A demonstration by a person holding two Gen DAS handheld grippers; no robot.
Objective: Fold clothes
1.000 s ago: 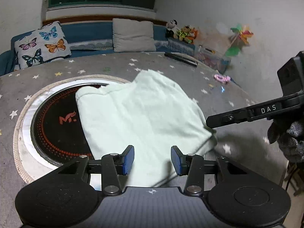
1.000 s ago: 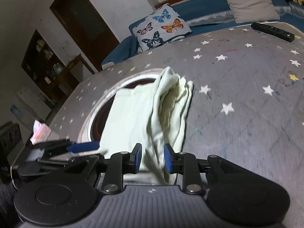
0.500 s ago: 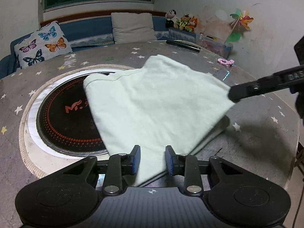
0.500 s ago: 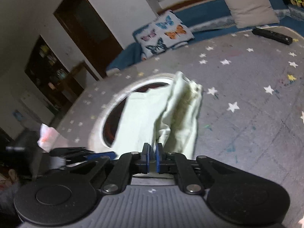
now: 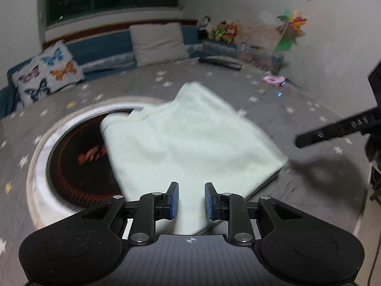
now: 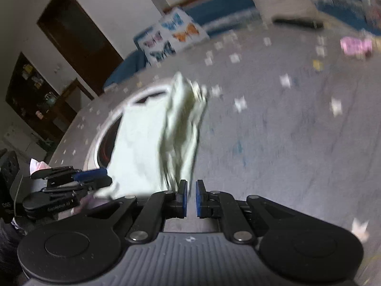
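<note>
Home living rm. Blue sofa bench (image 5: pixel 104 47) runs along back wall, top of frame, w/ butterfly cushion (image 5: pixel 46 71) upper left & plain pillow (image 5: pixel 158 43) at ctr. Stuffed toys (image 5: pixel 221 29) + pinwheel (image 5: pixel 291 27) upper right. Star-print table (image 5: pixel 273 109) w/ TV remote (image 5: pixel 220 62). Dark wooden door (image 6: pixel 76 35) upper left in right wrist view.

The right gripper (image 6: pixel 191 199) hovers with its jaws slightly parted, just before the rumpled pale green cloth (image 6: pixel 152 140) on the star-patterned table (image 6: pixel 285 143); the left gripper (image 6: pixel 91 177) sits beside it.
</note>
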